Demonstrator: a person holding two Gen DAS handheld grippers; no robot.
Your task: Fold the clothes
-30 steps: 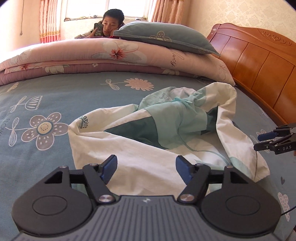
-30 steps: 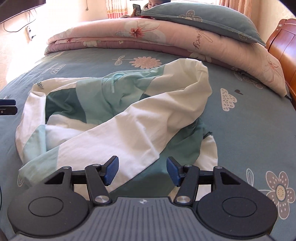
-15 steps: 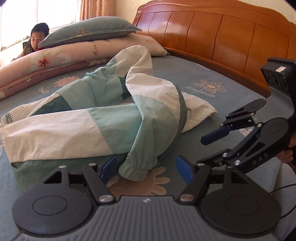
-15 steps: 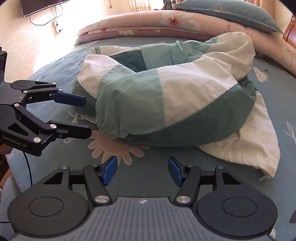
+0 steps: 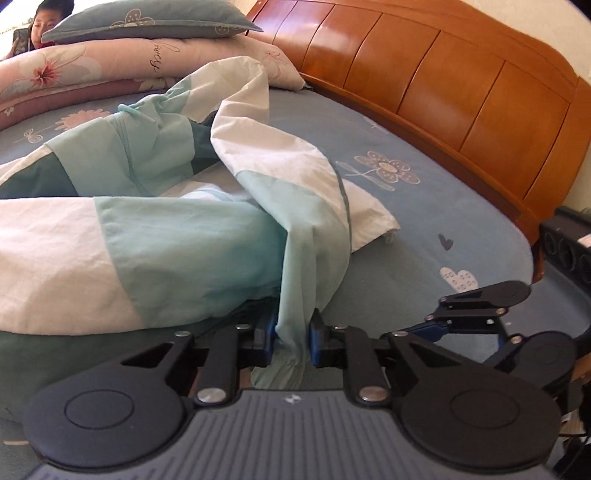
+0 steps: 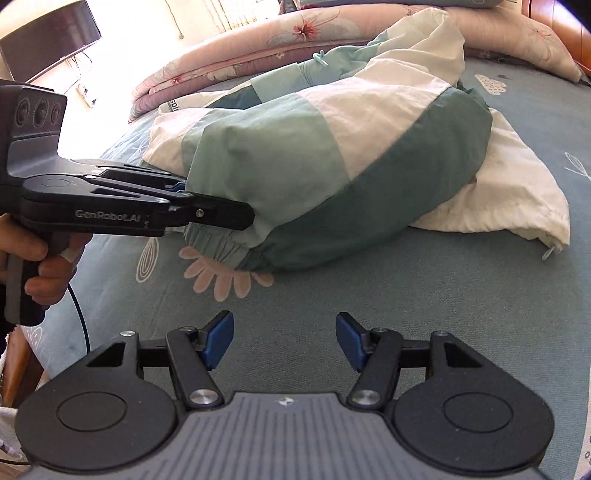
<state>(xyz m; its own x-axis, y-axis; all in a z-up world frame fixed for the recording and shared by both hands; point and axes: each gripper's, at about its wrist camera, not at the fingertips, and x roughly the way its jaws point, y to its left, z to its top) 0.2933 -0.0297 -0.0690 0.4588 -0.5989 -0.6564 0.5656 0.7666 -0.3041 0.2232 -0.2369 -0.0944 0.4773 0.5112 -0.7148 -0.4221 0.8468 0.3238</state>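
A crumpled jacket (image 5: pixel 155 236) in white, light green and dark green panels lies heaped on the blue flowered bed sheet (image 5: pixel 424 221). My left gripper (image 5: pixel 293 338) is shut on the jacket's light green sleeve, just above its elastic cuff (image 5: pixel 284 369). The right wrist view shows the same jacket (image 6: pixel 332 147), with the left gripper (image 6: pixel 218 218) clamped on the sleeve beside the cuff (image 6: pixel 218 251). My right gripper (image 6: pixel 284 341) hovers open over bare sheet in front of the jacket, holding nothing. It also shows in the left wrist view as the right gripper (image 5: pixel 461 317), low at the right.
A rolled pink flowered quilt (image 5: pixel 110 62) and a grey-green pillow (image 5: pixel 147 18) lie at the far side of the bed. A wooden headboard (image 5: pixel 443 85) runs along the right. A person (image 5: pixel 40 22) sits behind the quilt. A hand (image 6: pixel 44 266) holds the left gripper's handle.
My left gripper has closed on the sleeve near the cuff, which lay loose between open fingers half a second ago. The right gripper stays open and has drawn nearer the jacket.
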